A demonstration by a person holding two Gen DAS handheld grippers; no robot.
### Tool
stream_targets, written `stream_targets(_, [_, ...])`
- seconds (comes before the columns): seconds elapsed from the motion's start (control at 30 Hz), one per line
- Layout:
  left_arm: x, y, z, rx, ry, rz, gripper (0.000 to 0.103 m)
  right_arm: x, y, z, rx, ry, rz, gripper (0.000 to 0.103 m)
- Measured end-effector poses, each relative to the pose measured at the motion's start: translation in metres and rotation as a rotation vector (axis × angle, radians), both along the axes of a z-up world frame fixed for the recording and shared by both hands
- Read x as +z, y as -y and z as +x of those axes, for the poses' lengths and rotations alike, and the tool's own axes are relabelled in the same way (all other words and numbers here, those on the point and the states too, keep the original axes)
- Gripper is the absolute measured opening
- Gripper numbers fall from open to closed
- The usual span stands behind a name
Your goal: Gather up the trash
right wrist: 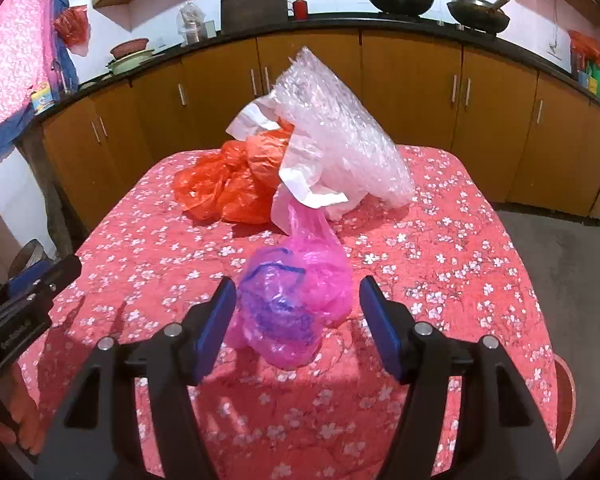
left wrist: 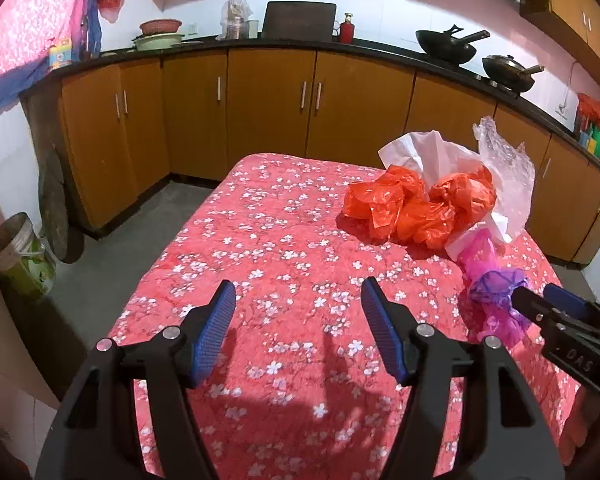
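Between my right gripper's [right wrist: 298, 308] wide-spread blue pads sat the pink bag [right wrist: 296, 304], crumpled on the flowered tablecloth [right wrist: 460, 264], its neck trailing toward twelve o'clock into the pile: orange bag [right wrist: 228, 184], white paper [right wrist: 300, 176], bubble wrap [right wrist: 340, 132]. Neither pad gripped it yet, as far as I could judge. My left gripper [left wrist: 298, 308] hung equally wide over bare cloth, holding nothing, the heap at its two o'clock. To do this well I reckoned I should close low and centred on the bag's bulk, then lift slowly so its neck slid free of the paper.
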State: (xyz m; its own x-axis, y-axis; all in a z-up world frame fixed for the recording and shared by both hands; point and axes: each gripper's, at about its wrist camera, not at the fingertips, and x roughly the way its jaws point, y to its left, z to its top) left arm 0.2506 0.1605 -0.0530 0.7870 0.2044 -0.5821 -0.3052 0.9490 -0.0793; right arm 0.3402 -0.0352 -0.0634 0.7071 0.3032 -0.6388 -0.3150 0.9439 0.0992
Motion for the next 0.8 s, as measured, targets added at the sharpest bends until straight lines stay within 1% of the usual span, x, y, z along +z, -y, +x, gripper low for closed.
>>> stream_targets(0.03, [-0.001, 0.0, 0.002, -0.003, 0.0, -0.003, 0.065, -0.002, -0.001, 0.003, -0.004, -0.008, -0.006, 0.062])
stream_targets(0.07, [-0.001, 0.001, 0.004, -0.006, 0.001, -0.006, 0.065, -0.005, 0.0, 0.004, -0.002, -0.015, -0.011, 0.052])
stream_targets(0.1, [-0.001, 0.001, 0.006, -0.009, 0.002, -0.006, 0.065, -0.007, -0.001, 0.004, 0.017, -0.026, -0.008, 0.038])
stream_targets(0.13, [-0.002, 0.002, 0.009, -0.012, 0.003, -0.006, 0.065, -0.01, 0.0, 0.004, 0.035, -0.028, -0.007, 0.031])
stream_targets(0.2, [-0.001, 0.004, 0.016, -0.018, 0.004, -0.004, 0.065, -0.009, -0.002, -0.004, 0.06, -0.006, -0.035, 0.025])
stream_targets(0.3, [0.001, 0.008, 0.032, -0.026, 0.012, 0.003, 0.065, -0.009, 0.001, -0.015, 0.081, 0.021, -0.059, 0.021])
stream_targets(0.4, [0.004, 0.013, 0.046, -0.032, 0.022, 0.024, 0.065, -0.009, 0.011, -0.022, 0.075, 0.036, -0.058, 0.02])
stream_targets(0.57, [0.004, 0.022, 0.072, -0.041, 0.02, 0.072, 0.065, -0.008, 0.043, -0.023, 0.012, 0.052, -0.039, 0.02])
stream_targets(0.8, [-0.003, 0.021, 0.091, -0.012, 0.001, 0.068, 0.065, -0.007, 0.079, -0.002, -0.12, 0.064, -0.021, 0.02])
